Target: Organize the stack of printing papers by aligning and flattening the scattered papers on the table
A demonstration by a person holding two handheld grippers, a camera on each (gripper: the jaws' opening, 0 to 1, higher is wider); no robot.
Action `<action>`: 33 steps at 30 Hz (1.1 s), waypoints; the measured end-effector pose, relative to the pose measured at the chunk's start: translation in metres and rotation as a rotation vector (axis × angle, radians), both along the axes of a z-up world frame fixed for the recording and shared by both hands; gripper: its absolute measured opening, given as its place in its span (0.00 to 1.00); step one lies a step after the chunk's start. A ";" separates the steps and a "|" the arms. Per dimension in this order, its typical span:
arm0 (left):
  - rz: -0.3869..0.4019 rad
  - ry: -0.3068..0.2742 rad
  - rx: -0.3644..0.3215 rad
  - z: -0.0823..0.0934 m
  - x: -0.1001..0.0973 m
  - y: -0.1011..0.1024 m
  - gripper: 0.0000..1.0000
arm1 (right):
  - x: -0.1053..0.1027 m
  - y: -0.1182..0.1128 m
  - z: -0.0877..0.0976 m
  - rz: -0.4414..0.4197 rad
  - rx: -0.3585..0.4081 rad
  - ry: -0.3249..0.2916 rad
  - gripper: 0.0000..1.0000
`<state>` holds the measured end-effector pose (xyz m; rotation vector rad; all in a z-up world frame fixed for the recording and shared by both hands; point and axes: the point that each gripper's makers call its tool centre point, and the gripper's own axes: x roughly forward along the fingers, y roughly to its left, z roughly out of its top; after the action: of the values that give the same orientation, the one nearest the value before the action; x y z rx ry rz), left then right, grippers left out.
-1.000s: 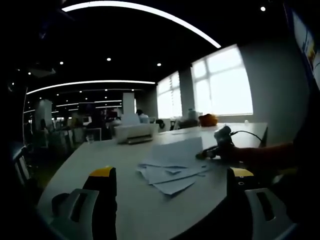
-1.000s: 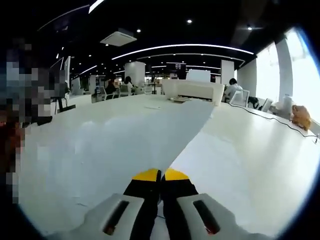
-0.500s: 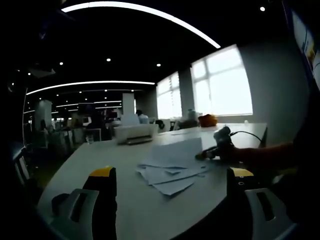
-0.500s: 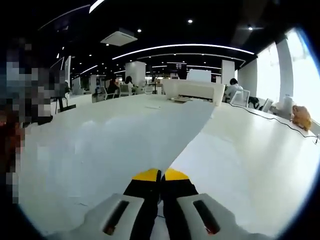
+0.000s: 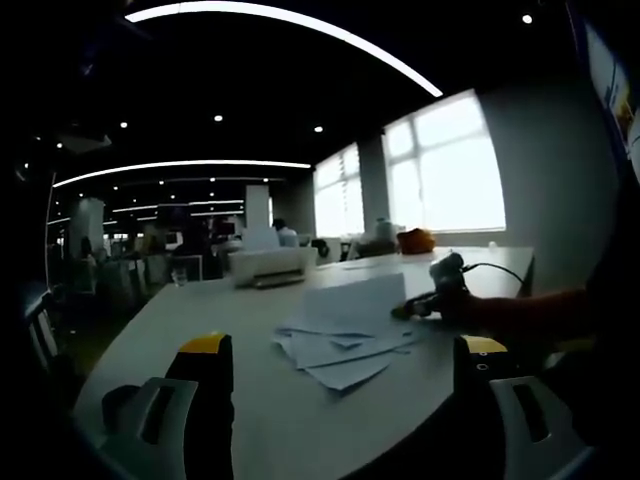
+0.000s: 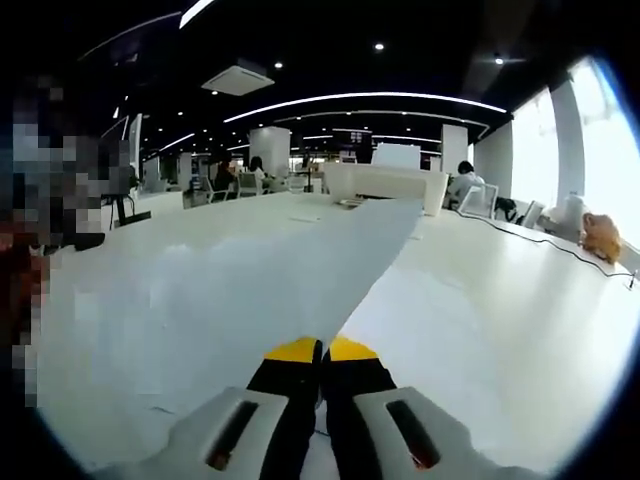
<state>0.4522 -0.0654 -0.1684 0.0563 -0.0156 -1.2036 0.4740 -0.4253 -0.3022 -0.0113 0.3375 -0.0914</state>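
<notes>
White office table (image 5: 250, 400): left gripper (image 5: 340, 355), jaws spread, faces scattered papers (image 5: 345, 340) ahead; right gripper (image 6: 321, 350) pinches a lifted sheet (image 6: 250, 290) between closed jaws.

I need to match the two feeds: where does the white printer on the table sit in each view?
Left gripper view: the printer sits left of centre at the table's far end, beyond the scattered papers.
Right gripper view: the printer sits above centre, past the held sheet.
Shared landmark: the orange object by the windows.

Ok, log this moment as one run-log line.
left hand-held gripper: open, apart from papers | right hand-held gripper: shut on sheet | scattered papers: unaligned on table
</notes>
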 end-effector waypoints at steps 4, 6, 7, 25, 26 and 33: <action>-0.001 0.000 -0.002 0.001 -0.001 0.000 0.94 | 0.000 0.000 0.001 0.000 0.000 -0.007 0.00; -0.003 0.000 -0.002 0.000 -0.001 -0.001 0.94 | -0.001 0.000 0.001 0.001 0.001 -0.008 0.00; -0.003 0.000 -0.001 0.000 -0.001 -0.001 0.94 | -0.001 0.000 0.001 0.001 0.001 -0.008 0.00; -0.009 0.006 -0.001 -0.002 -0.002 -0.004 0.94 | -0.002 0.001 0.007 0.009 0.024 -0.045 0.00; -0.009 0.006 -0.002 -0.002 -0.003 -0.004 0.94 | -0.002 0.001 0.008 0.008 0.025 -0.047 0.00; -0.009 0.007 0.004 -0.004 -0.003 -0.006 0.94 | -0.007 0.000 0.017 0.007 0.036 -0.091 0.00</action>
<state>0.4487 -0.0715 -0.1721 0.0553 -0.0069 -1.2131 0.4673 -0.4249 -0.2855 0.0272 0.2478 -0.0788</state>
